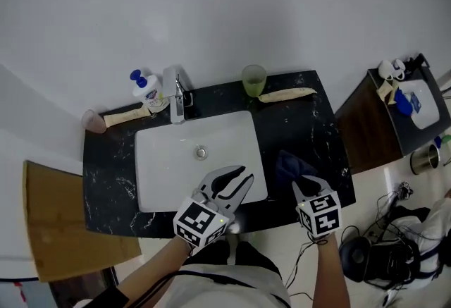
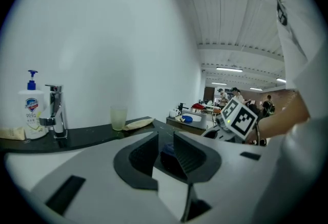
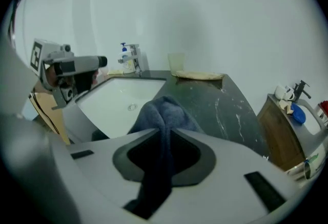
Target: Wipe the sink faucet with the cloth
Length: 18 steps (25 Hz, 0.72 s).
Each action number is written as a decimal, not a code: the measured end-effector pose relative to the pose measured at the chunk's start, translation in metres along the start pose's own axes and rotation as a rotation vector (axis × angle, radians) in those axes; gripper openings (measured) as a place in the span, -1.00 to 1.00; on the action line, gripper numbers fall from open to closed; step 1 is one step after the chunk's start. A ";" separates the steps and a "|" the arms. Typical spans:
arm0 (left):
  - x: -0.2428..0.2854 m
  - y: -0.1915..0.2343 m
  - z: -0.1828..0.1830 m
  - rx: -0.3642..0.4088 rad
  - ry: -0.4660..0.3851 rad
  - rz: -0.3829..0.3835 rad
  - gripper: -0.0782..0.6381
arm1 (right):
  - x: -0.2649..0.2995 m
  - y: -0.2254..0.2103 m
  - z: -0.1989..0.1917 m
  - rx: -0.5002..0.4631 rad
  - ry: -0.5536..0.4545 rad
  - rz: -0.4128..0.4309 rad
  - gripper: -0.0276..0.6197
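Dark blue terry cloth (image 1: 289,163) lies bunched on the black veined stone counter (image 1: 313,120), just right of the white rectangular basin (image 1: 149,139) and near that basin's front right corner. The right gripper (image 1: 304,185) is closed on it: in the right gripper view a raised fold of the cloth (image 3: 164,110) runs between the two jaws and is pinched there, with the loose remainder spread on the counter beyond the tips. The left gripper (image 1: 238,178) hangs over the front edge of the basin with its jaws a little apart and nothing pressed between them; the blue seen through its gap is the cloth lying farther off. The chrome sink faucet (image 1: 175,96) stands upright at the back rim of the basin, toward its left corner, well apart from both grippers, and is not yet touched. A white soap bottle with a blue pump (image 1: 146,90) stands just left of the faucet. Handling judgement: the cloth is light, soft and limp, will sag and trail when lifted, and cannot break. It should grip well on its pile, but a thin fold may slip out under rubbing load. Take hold on a thick gathered ridge, as the present pinch does, leaving enough free cloth ahead of the tips to wrap the spout. The faucet is rigid and smooth; the soap bottle beside it could be tipped.
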<state>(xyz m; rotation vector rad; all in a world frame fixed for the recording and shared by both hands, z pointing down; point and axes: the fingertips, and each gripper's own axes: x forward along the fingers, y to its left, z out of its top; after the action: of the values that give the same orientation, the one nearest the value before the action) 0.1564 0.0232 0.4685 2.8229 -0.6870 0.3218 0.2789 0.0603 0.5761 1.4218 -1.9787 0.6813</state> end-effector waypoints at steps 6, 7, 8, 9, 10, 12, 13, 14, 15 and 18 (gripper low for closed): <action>-0.039 0.044 0.017 -0.008 -0.054 0.073 -0.52 | -0.007 0.060 0.101 0.001 -0.231 0.159 -0.70; -0.046 0.054 0.023 -0.007 -0.068 0.084 -0.52 | -0.006 0.072 0.120 -0.014 -0.261 0.185 -0.70; -0.054 0.063 0.028 -0.006 -0.082 0.096 -0.52 | -0.004 0.083 0.137 -0.033 -0.287 0.208 -0.70; -0.062 0.073 0.034 -0.004 -0.094 0.109 -0.52 | -0.001 0.095 0.155 -0.055 -0.309 0.230 -0.70; -0.070 0.085 0.039 -0.002 -0.107 0.125 -0.53 | 0.003 0.105 0.172 -0.079 -0.328 0.251 -0.70; -0.086 0.110 0.049 0.005 -0.131 0.168 -0.53 | 0.014 0.126 0.209 -0.135 -0.361 0.292 -0.70; -0.094 0.123 0.053 0.006 -0.141 0.190 -0.53 | 0.019 0.135 0.228 -0.161 -0.378 0.310 -0.70; -0.101 0.136 0.057 0.003 -0.151 0.211 -0.53 | 0.024 0.144 0.248 -0.185 -0.396 0.328 -0.70; -0.108 0.148 0.060 -0.002 -0.159 0.231 -0.53 | 0.029 0.152 0.269 -0.207 -0.412 0.343 -0.70; -0.127 0.177 0.065 -0.018 -0.182 0.286 -0.56 | 0.050 0.169 0.323 -0.274 -0.421 0.366 -0.70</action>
<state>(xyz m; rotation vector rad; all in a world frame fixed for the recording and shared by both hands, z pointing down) -0.0266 -0.0933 0.4019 2.7586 -1.1304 0.1027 0.0495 -0.1501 0.3803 1.1114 -2.5837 0.2498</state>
